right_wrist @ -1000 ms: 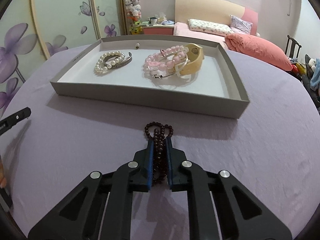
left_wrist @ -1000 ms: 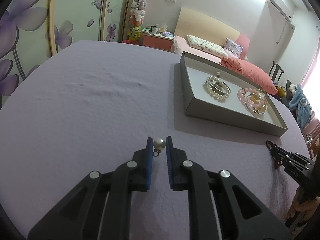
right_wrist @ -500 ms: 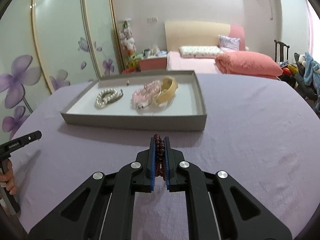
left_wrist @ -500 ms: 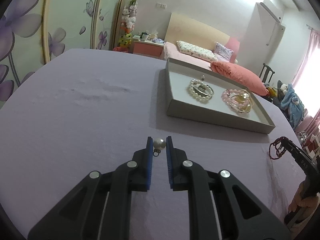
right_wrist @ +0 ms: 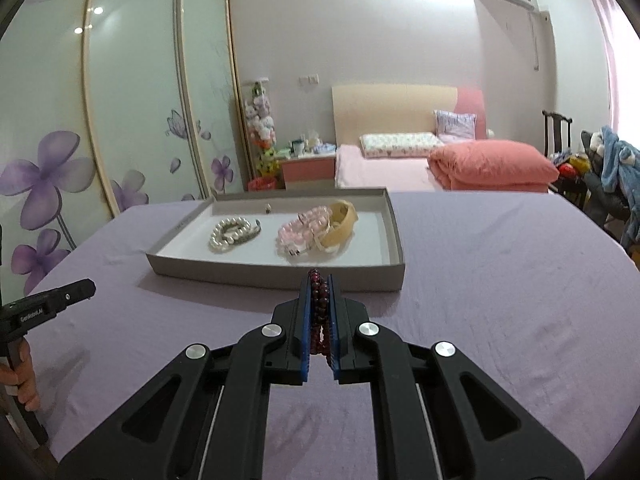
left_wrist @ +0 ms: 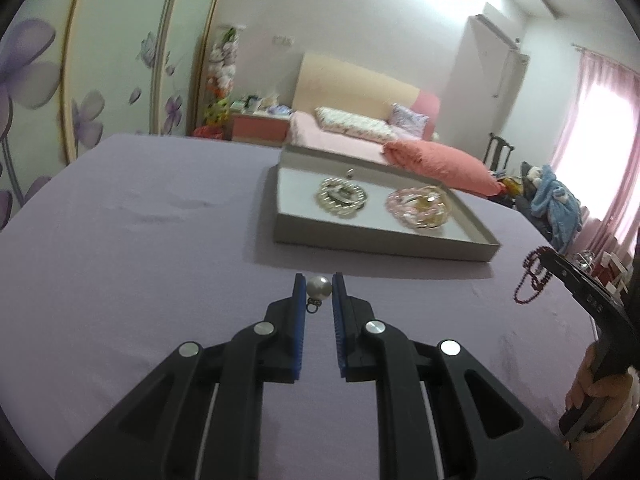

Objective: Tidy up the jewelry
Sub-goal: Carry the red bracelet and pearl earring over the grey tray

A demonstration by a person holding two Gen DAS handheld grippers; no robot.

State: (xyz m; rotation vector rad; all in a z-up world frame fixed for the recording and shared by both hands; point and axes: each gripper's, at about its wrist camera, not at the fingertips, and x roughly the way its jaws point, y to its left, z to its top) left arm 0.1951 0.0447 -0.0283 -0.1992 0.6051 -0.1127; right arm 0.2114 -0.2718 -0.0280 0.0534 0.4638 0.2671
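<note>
A wide worktop covered in lilac cloth is filling most of both views. A shallow grey tray is sitting on it, ahead of my two grippers and with its long side facing my right one.

My left gripper is pinching a single pearl bead between its blue pads, with a small metal loop hanging under the bead. The bead is hovering above the cloth, short of the tray's near left corner.

My right gripper is clamping tight on a dark red bead bracelet, whose strands are standing up between the pads. In the left wrist view the bracelet is dangling in loops from the gripper tip, clear of the cloth and just off the tray's right end.

Inside the tray, a white pearl bracelet is lying on the left. A pink bead bracelet is lying in the middle, touching a tan bangle on its right. A tiny silver piece is resting by the tray's far wall; I cannot tell what it is.
</note>
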